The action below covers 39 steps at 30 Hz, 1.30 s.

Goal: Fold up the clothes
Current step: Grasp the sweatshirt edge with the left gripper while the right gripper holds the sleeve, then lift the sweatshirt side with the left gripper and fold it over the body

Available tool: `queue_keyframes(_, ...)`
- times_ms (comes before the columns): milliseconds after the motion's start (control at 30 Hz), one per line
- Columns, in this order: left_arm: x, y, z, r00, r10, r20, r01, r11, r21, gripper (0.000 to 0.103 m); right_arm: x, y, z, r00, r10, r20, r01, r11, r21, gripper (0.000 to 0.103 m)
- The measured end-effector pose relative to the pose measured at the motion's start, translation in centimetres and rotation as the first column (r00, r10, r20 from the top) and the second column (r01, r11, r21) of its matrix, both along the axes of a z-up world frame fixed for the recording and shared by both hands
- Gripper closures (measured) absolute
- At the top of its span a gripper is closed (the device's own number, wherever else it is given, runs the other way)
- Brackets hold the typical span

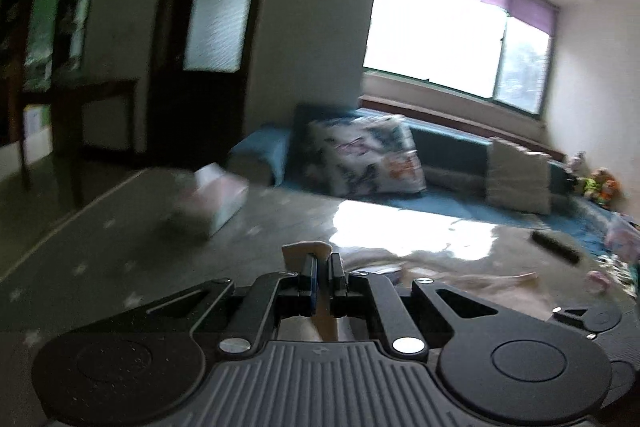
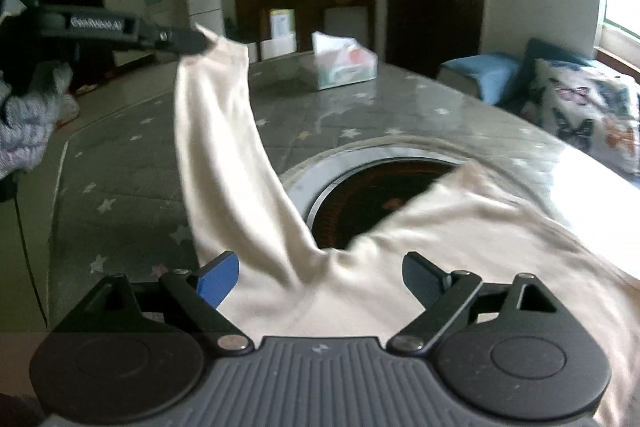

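A cream long-sleeved garment [image 2: 420, 247] lies on the grey star-patterned table [image 2: 120, 155], partly over a round dark inset [image 2: 372, 195]. In the right wrist view my left gripper [image 2: 200, 41] is shut on the cuff of one sleeve [image 2: 224, 131] and holds it up high at the left, so the sleeve hangs down to the body. In the left wrist view that gripper [image 1: 324, 267] pinches cream cloth [image 1: 306, 250] between its pads. My right gripper [image 2: 320, 279] stands open just above the garment's body, with nothing between its fingers.
A tissue box [image 2: 344, 65] sits at the table's far side. A gloved hand [image 2: 28, 115] holds the left gripper. A blue sofa [image 1: 448, 151] with a butterfly cushion [image 1: 364, 155] stands beyond the table, under a window. A dark remote-like object [image 1: 556, 247] lies on the table.
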<state>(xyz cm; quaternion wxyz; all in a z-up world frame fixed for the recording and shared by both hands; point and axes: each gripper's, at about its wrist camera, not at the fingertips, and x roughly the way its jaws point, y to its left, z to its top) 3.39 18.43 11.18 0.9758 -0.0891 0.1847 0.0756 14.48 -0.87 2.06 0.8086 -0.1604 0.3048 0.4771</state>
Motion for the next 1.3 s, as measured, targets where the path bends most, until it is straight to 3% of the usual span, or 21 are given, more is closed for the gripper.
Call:
queue_keyframes(233,0.6,-6.7,2.7,0.985,-0.162,0.062,0.159,0.986,0.054,0.097,-0.2,-4.6,-0.7,0.983,-0.181,0.036,0.183,0.983,-0.037,0.012)
queue_keyframes(467,2.4,-13.5,3.4,0.943,-0.328,0.049,0.325,0.943,0.069,0.097,-1.2,-8.7,-0.9,0.966,-0.260,0.014,0.260,0.966,0.007,0.012)
queue_keyframes(800,5.1,-21.2,-0.5,0.856,-0.510,-0.083,0.514,0.857,0.030,0.094,-2.1,-13.3,-1.3,0.936,-0.349,-0.030,0.350,0.936,0.030,0.012)
queue_keyframes(933,4.8,-20.6,-1.9,0.853,-0.508,-0.120,0.516,0.856,0.039,0.089,-2.4,-14.6,-1.9,0.926,-0.374,-0.059,0.376,0.927,0.020,0.012)
queue_keyframes(1000,4.6,-20.3,-2.6,0.851,-0.507,-0.139,0.517,0.855,0.043,0.066,-2.6,-15.1,-2.0,0.922,-0.381,-0.065,0.383,0.924,0.017,0.012)
queue_keyframes(1033,4.5,-20.2,-3.0,0.850,-0.506,-0.148,0.517,0.855,0.045,0.062,-2.7,-15.3,-2.1,0.921,-0.382,-0.069,0.384,0.923,0.017,0.012)
queue_keyframes(1200,4.1,-19.4,-4.7,0.846,-0.496,-0.195,0.515,0.855,0.058,0.061,-3.1,-16.3,-2.1,0.917,-0.392,-0.077,0.394,0.919,0.022,0.013)
queue_keyframes(1300,4.3,-16.5,-6.3,0.892,-0.381,-0.244,0.409,0.909,0.076,0.061,-3.1,-16.9,-1.9,0.909,-0.409,-0.082,0.412,0.910,0.038,0.020)
